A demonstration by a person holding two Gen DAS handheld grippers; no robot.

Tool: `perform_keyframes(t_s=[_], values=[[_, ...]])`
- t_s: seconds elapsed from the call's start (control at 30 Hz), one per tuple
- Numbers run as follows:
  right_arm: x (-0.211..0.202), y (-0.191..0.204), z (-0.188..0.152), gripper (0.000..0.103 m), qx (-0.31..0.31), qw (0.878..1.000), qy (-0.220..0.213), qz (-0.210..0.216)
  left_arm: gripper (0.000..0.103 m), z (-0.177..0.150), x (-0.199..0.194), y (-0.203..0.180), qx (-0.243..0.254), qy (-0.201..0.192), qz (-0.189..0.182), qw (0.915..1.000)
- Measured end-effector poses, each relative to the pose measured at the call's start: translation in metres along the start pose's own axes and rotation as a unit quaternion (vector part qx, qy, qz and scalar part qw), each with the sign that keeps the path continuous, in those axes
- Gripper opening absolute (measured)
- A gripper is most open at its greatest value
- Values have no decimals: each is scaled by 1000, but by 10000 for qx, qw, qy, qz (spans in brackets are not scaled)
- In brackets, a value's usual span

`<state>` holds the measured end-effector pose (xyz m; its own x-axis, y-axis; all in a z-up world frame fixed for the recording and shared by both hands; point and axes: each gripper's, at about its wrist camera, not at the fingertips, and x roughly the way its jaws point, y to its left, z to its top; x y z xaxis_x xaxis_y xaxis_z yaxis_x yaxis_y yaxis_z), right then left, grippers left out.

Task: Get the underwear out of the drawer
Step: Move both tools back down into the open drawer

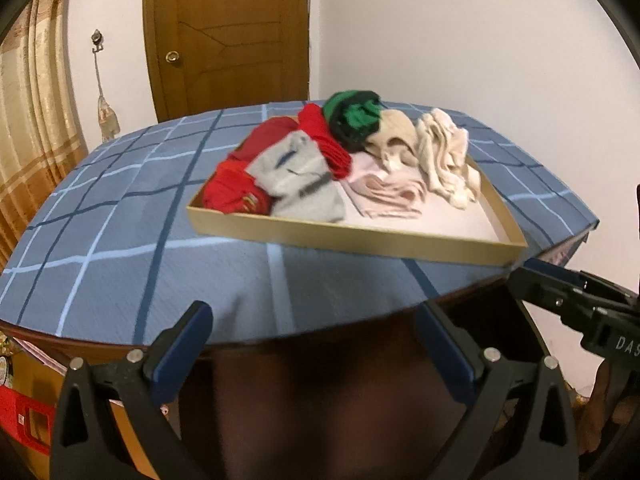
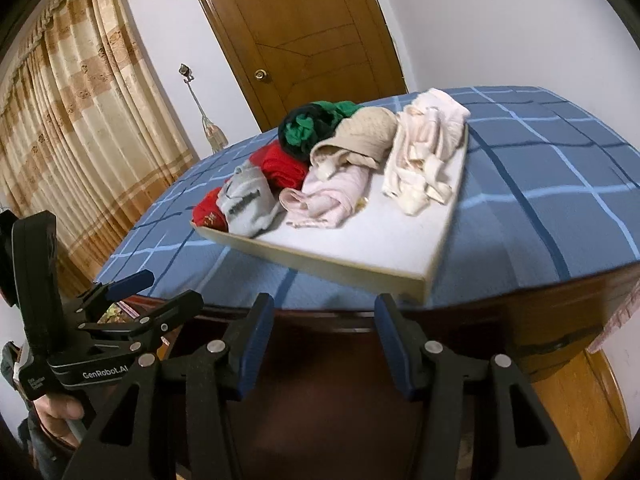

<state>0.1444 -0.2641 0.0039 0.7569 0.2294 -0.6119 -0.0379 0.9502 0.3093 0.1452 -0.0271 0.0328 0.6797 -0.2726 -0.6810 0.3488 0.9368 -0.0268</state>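
Observation:
A shallow tan drawer (image 1: 352, 238) (image 2: 320, 264) lies on a table under a blue checked cloth (image 1: 120, 240) (image 2: 540, 184). In it is a heap of underwear: red (image 1: 232, 196), grey (image 1: 296, 176) (image 2: 248, 200), pink (image 1: 384, 192) (image 2: 328, 196), cream (image 1: 444, 156) (image 2: 424, 152), beige (image 2: 364, 136) and green-black (image 1: 352, 116) (image 2: 312, 124) pieces. My left gripper (image 1: 316, 320) (image 2: 160, 292) is open and empty, short of the table's near edge. My right gripper (image 2: 324, 312) (image 1: 540, 276) is also open and empty, just before the drawer's near corner.
Behind the table stand a brown door (image 1: 232, 32) (image 2: 304, 32) and a white wall; a striped curtain (image 1: 32, 120) (image 2: 80, 120) hangs at the left. A hand (image 2: 60, 408) holds the left gripper. The table's dark wooden rim (image 2: 520, 312) runs below the cloth.

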Motion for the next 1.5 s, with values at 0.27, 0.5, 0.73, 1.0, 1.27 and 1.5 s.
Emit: perform_keyframes(t_s=[0.27, 0.5, 0.73, 1.0, 1.27, 1.5], values=[[-26, -14, -19, 55, 27, 9999, -2, -117, 103, -19, -6, -24, 242, 108, -127, 9996], [-43, -39, -45, 55, 106, 9987, 167, -466, 103, -41, 2, -47, 449, 416, -402, 9973], [-50, -62, -66, 55, 288, 9971, 405, -581, 102, -61, 11, -69, 587, 716, -702, 9932], [-54, -76, -84, 55, 425, 9940, 769, -660, 101, -76, 20, -75, 590, 1027, -796, 9898], [-27, -87, -104, 55, 744, 9873, 1354, -378, 95, -75, 27, -63, 672, 1052, -598, 9904], [-6, -83, -106, 54, 620, 9804, 1795, -518, 95, -64, 35, -59, 1365, 888, -272, 9863]])
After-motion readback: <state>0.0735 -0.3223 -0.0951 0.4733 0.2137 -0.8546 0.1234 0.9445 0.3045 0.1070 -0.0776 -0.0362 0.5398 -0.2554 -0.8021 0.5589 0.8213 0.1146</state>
